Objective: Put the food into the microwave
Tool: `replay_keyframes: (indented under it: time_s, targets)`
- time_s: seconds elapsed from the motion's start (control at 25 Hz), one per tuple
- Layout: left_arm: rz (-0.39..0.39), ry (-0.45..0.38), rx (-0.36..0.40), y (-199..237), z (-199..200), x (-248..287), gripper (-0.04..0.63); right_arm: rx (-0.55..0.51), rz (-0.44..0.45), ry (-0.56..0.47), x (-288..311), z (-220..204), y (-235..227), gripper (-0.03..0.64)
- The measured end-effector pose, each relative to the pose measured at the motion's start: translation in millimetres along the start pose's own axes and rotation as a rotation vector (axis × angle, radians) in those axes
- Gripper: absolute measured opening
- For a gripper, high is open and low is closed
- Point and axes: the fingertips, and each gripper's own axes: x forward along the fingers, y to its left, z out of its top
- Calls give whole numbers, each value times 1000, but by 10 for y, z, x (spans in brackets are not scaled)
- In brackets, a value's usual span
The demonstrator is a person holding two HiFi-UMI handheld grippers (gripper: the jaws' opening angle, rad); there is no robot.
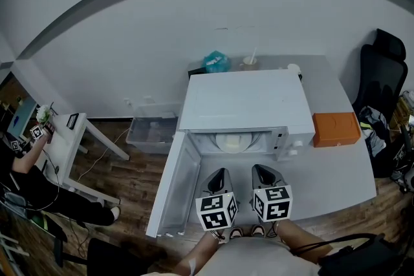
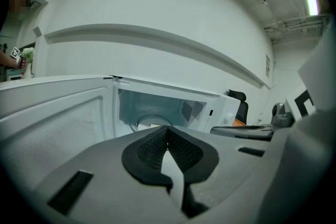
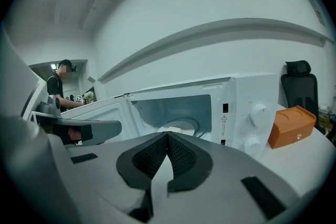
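Claws: our left gripper (image 1: 218,172) & right gripper (image 1: 264,169) both clenched, empty, side by side at 6 o'clock of the microwave (image 1: 246,100).
Food: pale food (image 1: 231,142) already inside; we judge that's why both are free.
Door: door (image 1: 176,194) hangs open toward 8 o'clock.
Surface: grey table (image 1: 343,171) w/ orange box (image 1: 336,128) at microwave's 3 o'clock.
Room: white wall (image 1: 129,42), wood floor (image 1: 129,145), black chair (image 1: 381,74).

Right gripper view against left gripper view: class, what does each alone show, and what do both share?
Only the right gripper view shows the knobs of the microwave and the left gripper. Only the left gripper view shows the right gripper. Both show the open microwave, the plate inside it, the chair, and their own jaws shut on nothing.
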Motion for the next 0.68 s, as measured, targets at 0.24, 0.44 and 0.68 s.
replay_keyframes:
  time_s: [0.24, 0.44, 0.68]
  targets:
    - [10, 3, 7, 25, -11, 15, 5, 29, 0, 17, 9, -54, -20, 17]
    - [13, 10, 3, 39, -38, 36, 5, 25, -13, 19, 0, -66, -61, 17]
    - [22, 14, -2, 64, -51, 89, 5, 10, -18, 16, 24, -38, -97, 17]
